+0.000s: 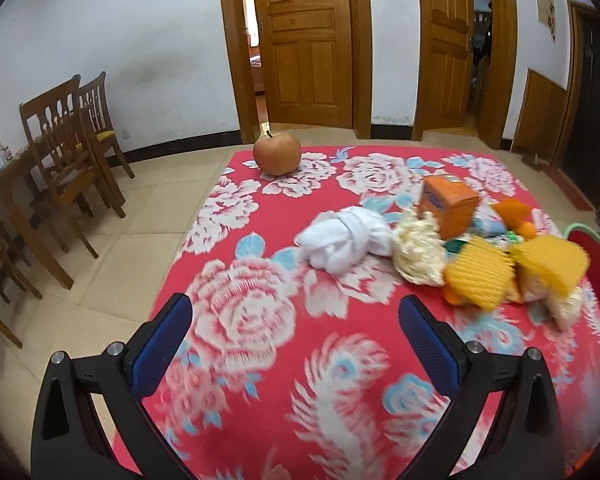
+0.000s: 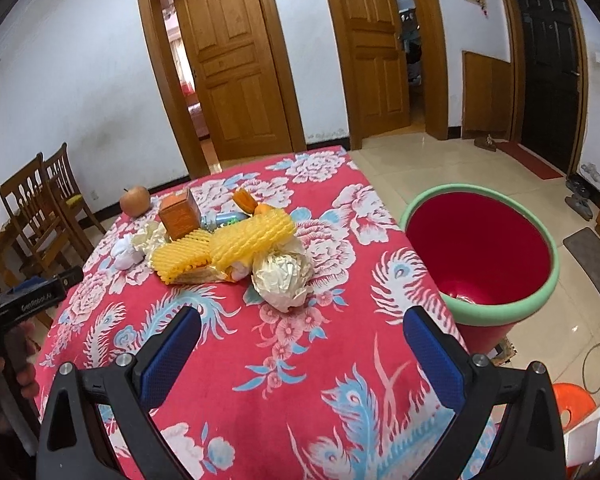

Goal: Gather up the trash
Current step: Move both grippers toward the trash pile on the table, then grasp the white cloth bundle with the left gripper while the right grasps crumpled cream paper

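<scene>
Right wrist view shows the right gripper spread wide toward the crumpled cream paper ball, nearest the red green-rimmed bucket; the left gripper hovers open too.

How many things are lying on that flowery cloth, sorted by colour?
White or cream paper wads: 3 (white, cream, big cream)
Yellow foam nets: 2 ()
Orange box: 1
Orange peel bits: 2 ()
Apple: 1
Total: 9, plus a half-hidden bluish-green wrapper.
</scene>
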The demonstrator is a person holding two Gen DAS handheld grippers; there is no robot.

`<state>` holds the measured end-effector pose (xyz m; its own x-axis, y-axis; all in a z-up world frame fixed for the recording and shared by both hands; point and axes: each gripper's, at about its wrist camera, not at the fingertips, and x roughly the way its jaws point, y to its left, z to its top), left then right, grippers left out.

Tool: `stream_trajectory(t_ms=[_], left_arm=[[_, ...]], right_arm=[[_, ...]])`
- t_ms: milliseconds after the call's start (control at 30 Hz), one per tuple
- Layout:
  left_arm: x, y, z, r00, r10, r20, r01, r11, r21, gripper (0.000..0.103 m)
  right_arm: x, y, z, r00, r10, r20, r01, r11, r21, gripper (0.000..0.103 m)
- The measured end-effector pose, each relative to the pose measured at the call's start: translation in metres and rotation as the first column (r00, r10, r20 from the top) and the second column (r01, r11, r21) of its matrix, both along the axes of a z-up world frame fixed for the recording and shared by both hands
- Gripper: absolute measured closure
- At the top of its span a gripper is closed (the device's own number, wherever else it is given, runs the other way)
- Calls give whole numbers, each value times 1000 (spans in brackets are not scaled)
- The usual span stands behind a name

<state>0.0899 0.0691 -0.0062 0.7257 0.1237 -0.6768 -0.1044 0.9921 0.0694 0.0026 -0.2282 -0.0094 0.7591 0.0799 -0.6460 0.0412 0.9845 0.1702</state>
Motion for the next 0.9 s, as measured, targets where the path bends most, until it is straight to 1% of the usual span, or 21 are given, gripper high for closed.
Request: stream_trajectory(t_ms=[100,167,200,267,333,433,500,567,633,667,700,733,767,800,833,900], left_arm=[[23,4,-4,999,-12,-30,12,1000,7,2],[38,4,-7,998,-42,-48,42,999,-2,2],[48,5,-9,996,-72,-60,71,997,-18,2],[64,6,-14,991,-107,-83,105,994,-37,2],[82,7,-22,986,-116,-117,113,993,-35,2],[97,9,-29,984,-119,-131,118,993,-21,2],[104,10,-34,981,-137,-141,134,991,-25,2],[110,8,-37,973,-175,-151,171,984,-39,3],[111,1,-39,958,-244,-148,241,970,-40,4],[113,-2,-38,950,-275,-148,273,961,-32,6],[113,-6,-39,940,-305,-151,306,952,-21,10],[114,-8,-40,934,-323,-155,324,946,-19,12],[116,-10,-41,926,-343,-160,343,939,-29,17],[118,-11,-43,913,-371,-168,366,928,-60,22],[119,-11,-43,906,-386,-172,378,923,-79,26],[121,-10,-46,890,-417,-185,400,908,-126,45]], right_arm=[[10,2,-5,1000,14,-20,-14,1000,-13,0],[19,2,-11,999,25,-48,-26,1000,-6,0],[23,2,-13,998,27,-59,-28,1000,-6,0],[32,3,-19,996,22,-82,-23,1000,-20,0],[39,3,-24,995,12,-103,-15,999,-30,0],[48,6,-30,992,-1,-126,-5,999,-48,0],[53,8,-32,990,-11,-138,2,998,-59,0],[56,11,-35,989,-17,-147,7,998,-67,0],[59,15,-37,987,-27,-159,15,997,-81,0],[60,17,-39,986,-30,-164,15,996,-92,0],[61,20,-41,985,-33,-169,16,994,-105,3],[62,22,-42,984,-35,-175,16,993,-114,9],[63,24,-43,983,-38,-180,17,993,-117,12],[65,24,-44,981,-41,-187,19,993,-117,16],[67,25,-46,980,-42,-197,20,994,-110,18],[72,25,-48,978,-43,-206,24,995,-93,22]])
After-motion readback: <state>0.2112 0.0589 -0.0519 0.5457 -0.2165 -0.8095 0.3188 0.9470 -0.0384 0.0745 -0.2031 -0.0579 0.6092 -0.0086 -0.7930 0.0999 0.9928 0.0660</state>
